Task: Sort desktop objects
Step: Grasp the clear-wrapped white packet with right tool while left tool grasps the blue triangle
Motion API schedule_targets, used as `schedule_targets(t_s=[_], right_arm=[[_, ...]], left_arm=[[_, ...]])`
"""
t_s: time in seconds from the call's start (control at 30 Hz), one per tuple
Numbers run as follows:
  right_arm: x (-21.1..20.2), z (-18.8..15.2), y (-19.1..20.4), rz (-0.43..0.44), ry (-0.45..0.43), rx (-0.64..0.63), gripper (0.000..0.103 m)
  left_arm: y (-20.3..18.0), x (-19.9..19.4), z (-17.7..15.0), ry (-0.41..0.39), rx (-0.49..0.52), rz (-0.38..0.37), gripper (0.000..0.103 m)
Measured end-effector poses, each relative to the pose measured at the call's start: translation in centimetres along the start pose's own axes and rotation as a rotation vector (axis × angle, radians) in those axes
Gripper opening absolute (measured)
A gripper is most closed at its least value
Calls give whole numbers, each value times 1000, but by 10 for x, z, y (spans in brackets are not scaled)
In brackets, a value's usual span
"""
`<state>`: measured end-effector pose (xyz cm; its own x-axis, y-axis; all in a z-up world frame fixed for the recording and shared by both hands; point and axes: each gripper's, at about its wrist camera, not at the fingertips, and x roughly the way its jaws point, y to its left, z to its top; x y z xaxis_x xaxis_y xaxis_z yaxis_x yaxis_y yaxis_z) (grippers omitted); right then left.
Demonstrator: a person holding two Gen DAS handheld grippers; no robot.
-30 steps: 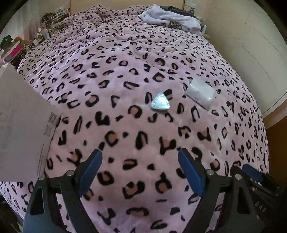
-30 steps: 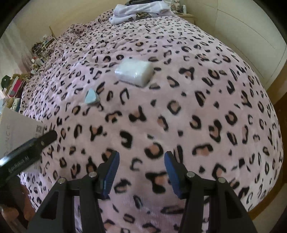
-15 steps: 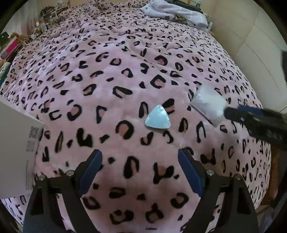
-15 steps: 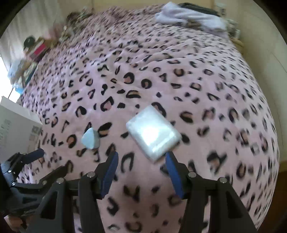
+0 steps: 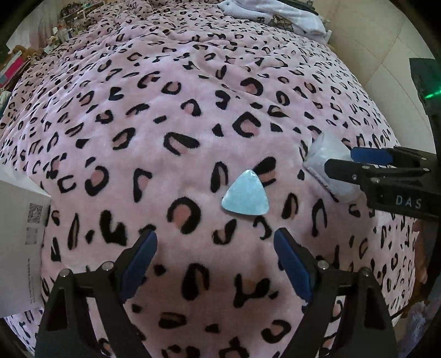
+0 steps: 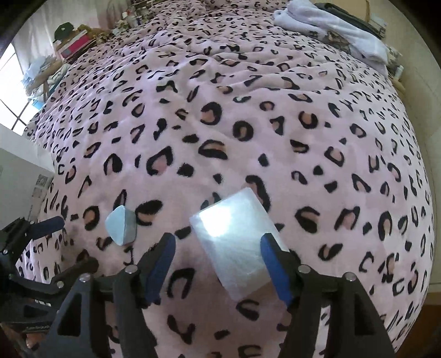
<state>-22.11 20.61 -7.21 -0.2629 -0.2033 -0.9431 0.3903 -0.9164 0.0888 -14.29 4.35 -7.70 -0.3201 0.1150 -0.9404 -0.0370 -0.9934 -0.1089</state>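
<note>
Both grippers point steeply down at a bed (image 5: 193, 91) covered in a pink blanket with black leopard spots. Left gripper (image 5: 215, 257): fingers spread wide, nothing between them, only blanket. Just beyond its tips lies a pale blue rounded-triangle piece (image 5: 245, 197), flat on the blanket and apart from both fingers; in the right wrist view the same piece (image 6: 121, 225) shows a grey edge, and what it is made of is hard to tell. Right gripper (image 6: 217, 260): fingers opening, a white rectangular packet (image 6: 234, 242) lying between them on the blanket. The right finger sits at the packet's edge, the left finger stands off from it with a gap; whether the right pad actually touches cannot be told. Glare washes out the packet's top, so any print is unreadable. In the left wrist view the packet (image 5: 325, 159) is half hidden behind the right gripper, which enters from the right edge. A white box (image 5: 19, 242) with a printed code is cut off at the left edge. Folded pale clothes (image 6: 330, 24) lie at the bed's far end. Clutter (image 6: 69, 41) beyond the bed's far left is too small and warped to identify.
</note>
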Motion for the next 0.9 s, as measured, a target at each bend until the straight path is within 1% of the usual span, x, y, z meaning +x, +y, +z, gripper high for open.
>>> schedule_targets(t_s=[0.1,0.2,0.27,0.33,0.47,0.57,0.63,0.77,0.9], right_arm=[[5,2,1,-12,9,-43,80],[11,6,1,-39,21,-86,83],[20,8,-2,-63,50,-102,83],[33,9,-7,-46,95,-94,83],[51,1,-14,-54,109,-59,83],[44,-8,-17,-44,49,-9,81],[40,-13,-20,-38,11,23,78],[35,-22,-22,-50,-13,79,74],[31,-30,-27,-34,-20,130,72]], left_arm=[[-3,3,2,4,7,1,88],[-4,6,3,9,10,3,88],[-5,9,3,15,9,3,88],[-5,10,3,16,7,3,88],[-4,14,3,22,9,6,88],[-4,16,4,22,10,10,88],[-3,18,5,21,9,9,88],[-6,23,10,11,20,10,88],[-14,37,19,17,46,4,88]])
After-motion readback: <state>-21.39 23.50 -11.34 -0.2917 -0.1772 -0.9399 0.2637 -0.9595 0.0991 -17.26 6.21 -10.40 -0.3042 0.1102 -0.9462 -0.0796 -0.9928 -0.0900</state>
